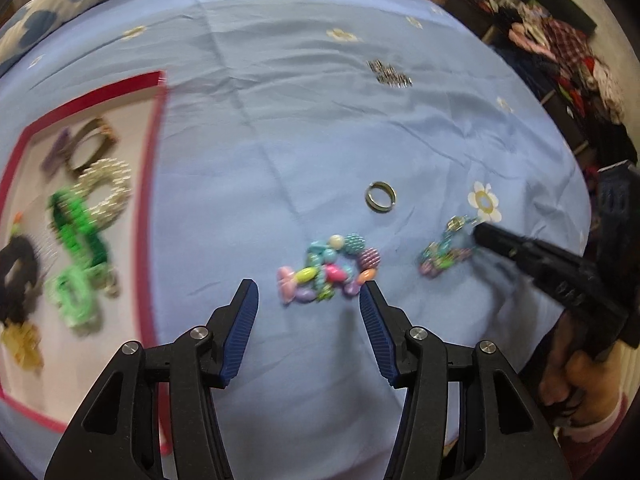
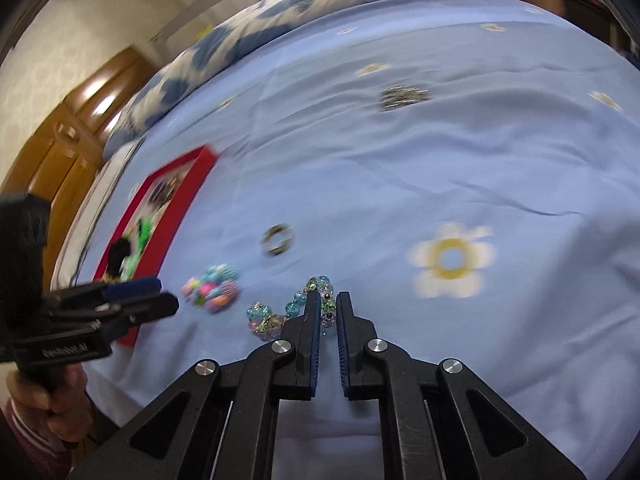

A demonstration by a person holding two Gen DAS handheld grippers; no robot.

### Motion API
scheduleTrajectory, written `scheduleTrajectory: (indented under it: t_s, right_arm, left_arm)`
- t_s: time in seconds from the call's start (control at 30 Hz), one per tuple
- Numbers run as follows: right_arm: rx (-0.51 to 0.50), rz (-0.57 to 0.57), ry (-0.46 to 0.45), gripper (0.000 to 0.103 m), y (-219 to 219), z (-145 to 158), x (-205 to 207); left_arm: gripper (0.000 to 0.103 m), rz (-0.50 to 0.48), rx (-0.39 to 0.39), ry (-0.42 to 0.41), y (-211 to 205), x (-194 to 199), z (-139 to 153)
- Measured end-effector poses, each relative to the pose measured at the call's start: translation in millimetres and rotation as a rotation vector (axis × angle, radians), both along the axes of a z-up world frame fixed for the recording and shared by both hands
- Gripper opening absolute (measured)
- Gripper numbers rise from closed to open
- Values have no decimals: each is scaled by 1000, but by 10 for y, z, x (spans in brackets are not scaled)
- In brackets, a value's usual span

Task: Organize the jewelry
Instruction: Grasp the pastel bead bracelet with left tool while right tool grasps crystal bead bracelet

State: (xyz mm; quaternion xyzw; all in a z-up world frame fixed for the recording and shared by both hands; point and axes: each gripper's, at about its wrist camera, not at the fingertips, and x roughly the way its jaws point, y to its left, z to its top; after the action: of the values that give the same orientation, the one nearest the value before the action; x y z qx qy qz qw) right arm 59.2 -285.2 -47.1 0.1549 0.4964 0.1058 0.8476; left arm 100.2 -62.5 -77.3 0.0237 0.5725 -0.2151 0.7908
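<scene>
Right gripper [image 2: 329, 312] clamped on glass-bead bracelet [image 2: 296, 306]; left gripper [image 1: 308, 294] spread wide at pastel bead bracelet [image 1: 328, 268] on bed [image 1: 280, 120].

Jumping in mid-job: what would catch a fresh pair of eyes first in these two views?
The bright pastel bead bracelet lies on the blue bedsheet just ahead of the open left gripper. To its right, the right gripper is nearly closed around a glassy bead bracelet. A red-edged tray at far left already holds several pieces, and a metal ring lies loose beyond the bracelets.
</scene>
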Motion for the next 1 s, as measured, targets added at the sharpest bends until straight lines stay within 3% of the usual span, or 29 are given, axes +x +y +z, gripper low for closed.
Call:
scheduleTrajectory:
  t_s: [0.2, 0.27, 0.3, 0.33, 0.7, 1.0]
  right_arm:
    - [47, -52, 7, 7, -276, 0, -47]
    - [60, -51, 6, 7, -280, 4, -64]
    - [63, -50, 5, 7, -263, 6, -58]
    - [65, -47, 3, 7, -237, 9, -57]
    - [93, 0, -33, 7, 4, 176, -29]
    - [108, 33, -65, 7, 161, 368, -15]
  left_arm:
    - [48, -30, 44, -24, -220, 17, -141]
    - [29, -39, 48, -34, -239, 15, -140]
    - [13, -43, 41, -32, -237, 21, -135]
    - [11, -44, 27, -24, -223, 31, -130]
    - [8, 7, -56, -64, 38, -33, 106]
    - [8, 70, -104, -123, 386, -157, 460]
